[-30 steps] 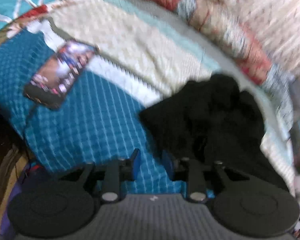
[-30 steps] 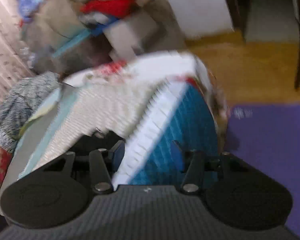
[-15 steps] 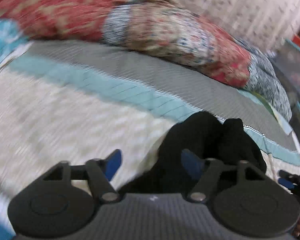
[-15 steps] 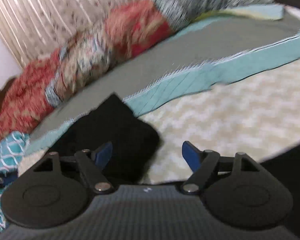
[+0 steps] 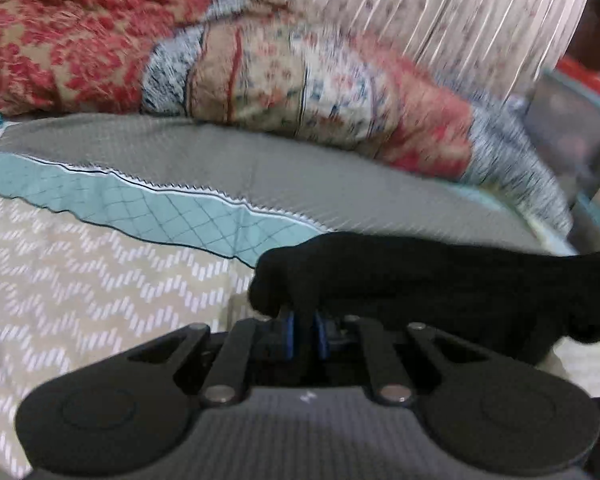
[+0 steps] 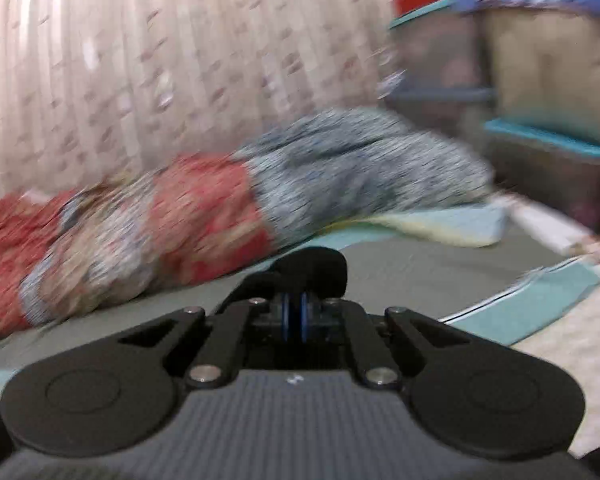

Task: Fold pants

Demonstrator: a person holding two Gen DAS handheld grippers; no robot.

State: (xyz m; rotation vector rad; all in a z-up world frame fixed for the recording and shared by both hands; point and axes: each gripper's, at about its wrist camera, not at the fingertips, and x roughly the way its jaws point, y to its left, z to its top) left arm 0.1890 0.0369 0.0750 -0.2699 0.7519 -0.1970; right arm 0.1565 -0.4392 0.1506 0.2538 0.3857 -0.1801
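Both the left gripper (image 5: 305, 330) and right gripper (image 6: 294, 316) clamp black pants (image 5: 440, 280), which apparently stretch toward 3 o'clock from the left fingers.

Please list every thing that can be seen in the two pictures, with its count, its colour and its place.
pants: one, black, on the bedcover, pinched by both grippers
bedcover: one, grey, teal and beige bands, under the pants
quilt: one, red, beige and blue-grey, rolled along the far side
curtain: one, pale pink, behind the quilt
boxes: several, teal lids, stacked at right
left gripper: black, blue pads, shut on pants
right gripper: black, blue pads, shut on pants
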